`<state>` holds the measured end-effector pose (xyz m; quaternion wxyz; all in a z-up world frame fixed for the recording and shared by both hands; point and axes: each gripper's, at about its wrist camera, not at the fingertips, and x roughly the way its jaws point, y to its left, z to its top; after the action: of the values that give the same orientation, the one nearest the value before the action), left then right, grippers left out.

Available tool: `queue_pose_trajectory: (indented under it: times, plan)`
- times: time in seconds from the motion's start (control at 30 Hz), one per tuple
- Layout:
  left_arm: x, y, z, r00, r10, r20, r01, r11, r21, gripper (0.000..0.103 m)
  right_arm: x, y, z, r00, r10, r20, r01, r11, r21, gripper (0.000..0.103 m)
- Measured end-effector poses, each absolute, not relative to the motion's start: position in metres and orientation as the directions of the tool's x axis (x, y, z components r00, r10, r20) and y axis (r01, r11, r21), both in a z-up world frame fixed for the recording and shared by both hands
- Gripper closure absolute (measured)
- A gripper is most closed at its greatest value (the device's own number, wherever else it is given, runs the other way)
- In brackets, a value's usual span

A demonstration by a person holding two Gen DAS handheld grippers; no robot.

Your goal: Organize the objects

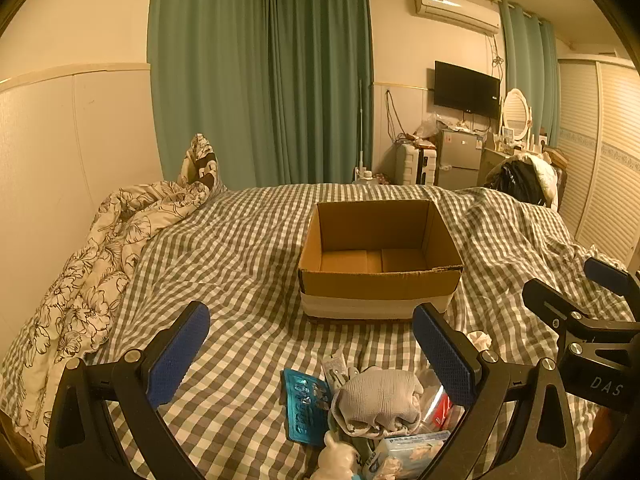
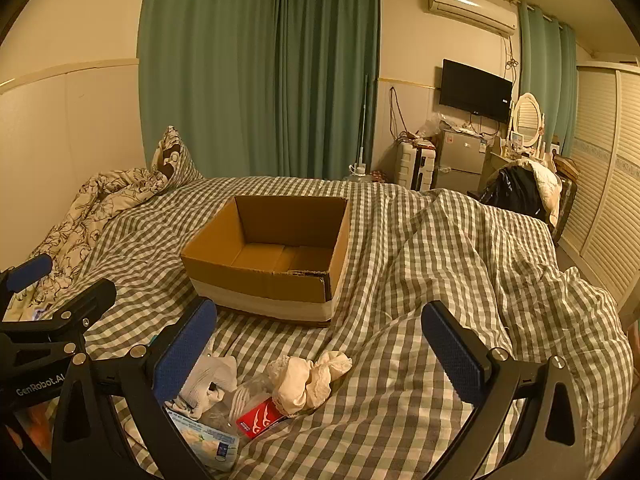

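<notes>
An open, empty cardboard box (image 1: pixel 380 276) stands on the checked bedspread; it also shows in the right wrist view (image 2: pixel 264 276). My left gripper (image 1: pixel 316 364) is open above a pile: a grey rolled cloth (image 1: pixel 376 404), a teal blister pack (image 1: pixel 304 408), a white figurine (image 1: pixel 336 458) and a blue-white packet (image 1: pixel 408 450). My right gripper (image 2: pixel 324 364) is open above a cream lace cloth (image 2: pixel 308 380), a red packet (image 2: pixel 260 420) and the blue-white packet (image 2: pixel 208 442). The right gripper's arm shows in the left wrist view (image 1: pixel 588 316).
A floral duvet (image 1: pixel 92 276) is bunched along the left wall. The bedspread (image 2: pixel 460 280) is rumpled into folds on the right. Beyond the bed are green curtains, a small fridge (image 1: pixel 460 158), a suitcase, a wall TV and a louvred wardrobe (image 1: pixel 604 168).
</notes>
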<state>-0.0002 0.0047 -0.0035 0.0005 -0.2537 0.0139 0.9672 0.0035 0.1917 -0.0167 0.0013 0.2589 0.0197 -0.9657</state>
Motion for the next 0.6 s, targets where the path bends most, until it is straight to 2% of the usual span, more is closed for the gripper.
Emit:
queue_pose_trajectory:
  times: [0.6]
  plan:
    - [0.0002, 0.0063, -0.0062, -0.870, -0.003, -0.493, -0.010, -1.000, 0.025, 0.000, 0.0038, 0.1906, -0.0182, -0.864, 0.006, -0.503, 0.016, -0.999, -0.039, 0.000]
